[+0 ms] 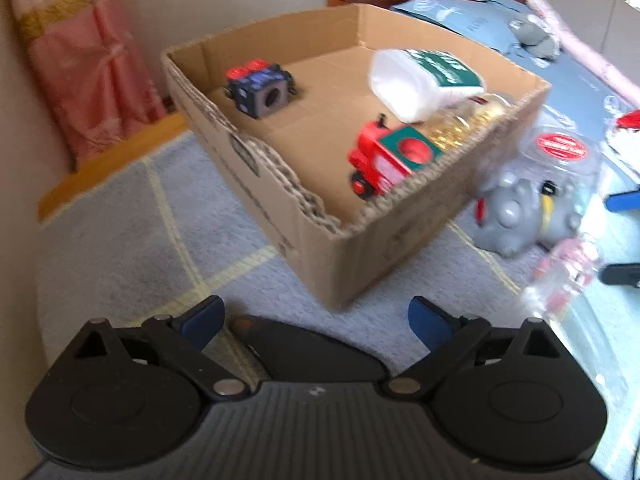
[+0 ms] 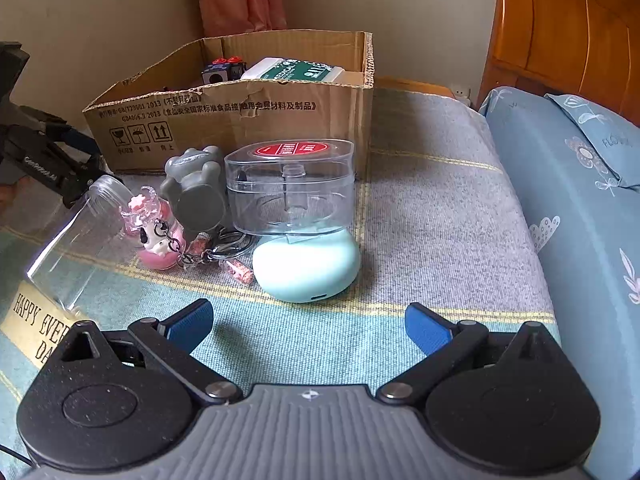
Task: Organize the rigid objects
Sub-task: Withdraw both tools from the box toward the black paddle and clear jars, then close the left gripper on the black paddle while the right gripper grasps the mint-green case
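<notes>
Open-topped cardboard box (image 1: 320, 240), clear container (image 2: 290, 188) crowding its front wall

cardboard box (image 2: 240, 120): open, holds cube, bottle, train | mint case (image 2: 306, 272): on bed, outside

Clear jar (image 2: 76, 240) cut off left.

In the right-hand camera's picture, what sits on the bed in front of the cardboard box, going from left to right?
Clear plastic jar → pink keychain figure → grey toy → clear container with the red label, with the mint case just in front of it.
</notes>
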Demonstrator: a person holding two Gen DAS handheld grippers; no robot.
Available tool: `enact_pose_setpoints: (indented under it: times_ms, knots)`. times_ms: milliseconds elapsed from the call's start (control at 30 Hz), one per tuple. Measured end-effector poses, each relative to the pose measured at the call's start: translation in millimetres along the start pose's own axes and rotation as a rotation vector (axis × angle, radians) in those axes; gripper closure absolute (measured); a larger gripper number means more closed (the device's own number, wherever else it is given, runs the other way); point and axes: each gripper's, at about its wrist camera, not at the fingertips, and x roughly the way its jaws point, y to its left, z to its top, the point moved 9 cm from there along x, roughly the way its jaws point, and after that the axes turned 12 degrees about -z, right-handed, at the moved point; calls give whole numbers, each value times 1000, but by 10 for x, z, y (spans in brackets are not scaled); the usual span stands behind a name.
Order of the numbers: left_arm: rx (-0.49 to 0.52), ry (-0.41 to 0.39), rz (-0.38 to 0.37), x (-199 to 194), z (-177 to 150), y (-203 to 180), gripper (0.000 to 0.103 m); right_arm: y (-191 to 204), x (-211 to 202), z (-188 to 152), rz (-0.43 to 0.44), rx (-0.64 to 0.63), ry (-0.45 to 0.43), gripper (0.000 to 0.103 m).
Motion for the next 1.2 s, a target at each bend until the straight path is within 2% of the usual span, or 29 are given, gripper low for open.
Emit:
enact_pose_setpoints:
  times_ms: [200, 367, 767, 1033, 1200]
  knots:
    - [48, 37, -42, -122, -134, -167, 3, 10, 5, -3, 1, -22, -6, 0]
    - [140, 80, -61, -173, -254, -384, 2, 54, 11, -21, 14, -89, -31, 0]
    - [148, 57, -36, -125, -122, -263, 2, 38, 149, 127, 31, -101, -59, 0]
    - [237, 54, -18, -37, 56, -269, 2, 49, 164, 147, 31, -99, -65, 0]
    - [239, 94, -100, 16, 68, -281, 2, 46, 168, 145, 30, -95, -69, 0]
